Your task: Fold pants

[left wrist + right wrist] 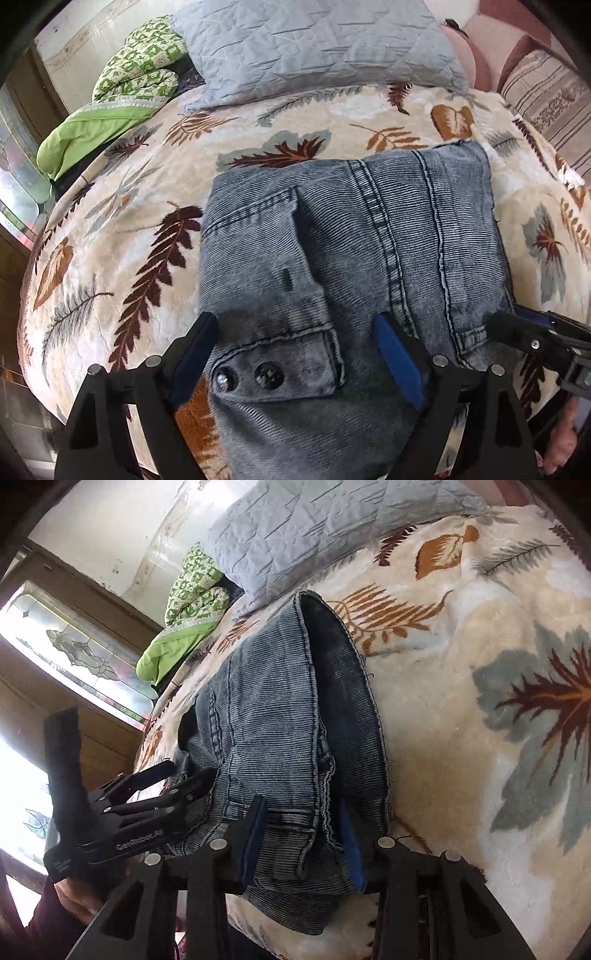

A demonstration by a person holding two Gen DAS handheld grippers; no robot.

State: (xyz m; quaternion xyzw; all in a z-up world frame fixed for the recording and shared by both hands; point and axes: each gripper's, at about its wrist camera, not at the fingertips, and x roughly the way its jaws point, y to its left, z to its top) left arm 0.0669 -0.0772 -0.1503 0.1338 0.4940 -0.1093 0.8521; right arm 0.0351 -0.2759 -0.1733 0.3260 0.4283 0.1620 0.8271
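Grey-blue denim pants (351, 240) lie folded into a thick stack on a leaf-print blanket (110, 229). The buttoned waistband is nearest me in the left wrist view. My left gripper (295, 321) stands open, its blue-padded fingers wide apart on either side of that waistband and pressing on nothing. In the right wrist view the pants (277, 720) show their layered side edge. My right gripper (303, 805) is shut on those bunched layers at the near corner. It also shows at the pants' right edge as the right gripper (517, 325). The left gripper (181, 775) sits at the pants' left end.
A grey quilted pillow (314, 48) and a green patterned quilt (140, 74) lie at the far side of the bed. A striped cushion (546, 96) is at the far right. A leaded window (74, 646) is on the left. A person's hand (74, 893) holds the left gripper.
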